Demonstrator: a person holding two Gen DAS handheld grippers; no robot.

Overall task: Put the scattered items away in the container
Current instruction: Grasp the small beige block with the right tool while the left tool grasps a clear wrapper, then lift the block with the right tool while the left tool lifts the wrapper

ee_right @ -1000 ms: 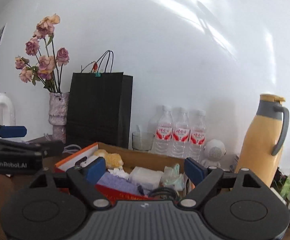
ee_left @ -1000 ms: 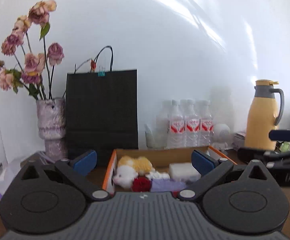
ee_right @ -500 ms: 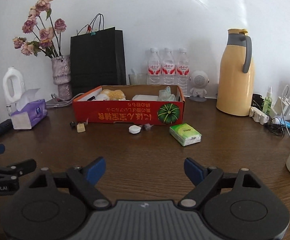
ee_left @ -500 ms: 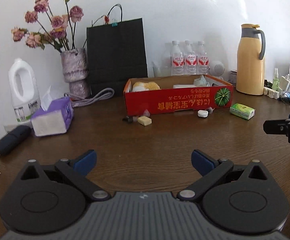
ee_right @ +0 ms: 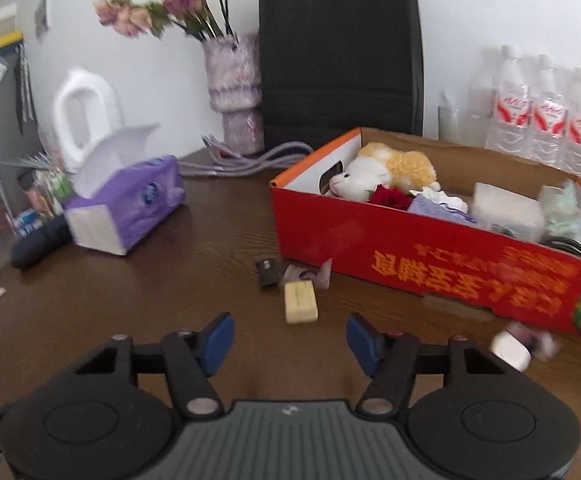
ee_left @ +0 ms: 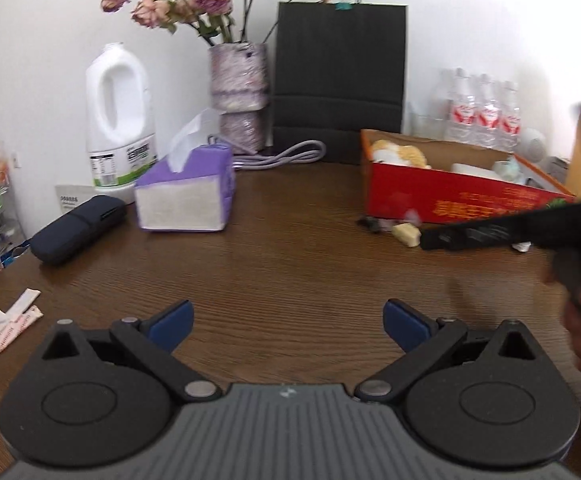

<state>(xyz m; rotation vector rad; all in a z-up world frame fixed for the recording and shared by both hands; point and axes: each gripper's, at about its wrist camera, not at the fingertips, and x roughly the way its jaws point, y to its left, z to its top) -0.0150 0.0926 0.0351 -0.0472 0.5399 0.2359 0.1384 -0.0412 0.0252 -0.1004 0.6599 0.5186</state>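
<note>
A red cardboard box [ee_right: 430,256] holds a plush toy [ee_right: 386,168], a red flower and other items; it also shows in the left wrist view [ee_left: 450,200]. On the table before it lie a beige block [ee_right: 300,307], a small black item [ee_right: 266,273], a crumpled wrapper [ee_right: 310,274] and a white round piece [ee_right: 511,350]. My right gripper [ee_right: 289,338] is open and empty, just in front of the beige block. My left gripper [ee_left: 286,322] is open and empty over bare table, well left of the box.
A purple tissue box [ee_left: 186,190], a white jug [ee_left: 120,120], a dark case [ee_left: 76,228], a vase of dried roses [ee_left: 240,92], a black paper bag [ee_left: 340,76] and water bottles [ee_right: 542,112] stand behind. Paper scraps [ee_left: 8,324] lie at the left edge.
Both grippers pulled back from over the box, then swung left and down. The right gripper has moved in close to the beige block; the left one now faces the tissue box side.
</note>
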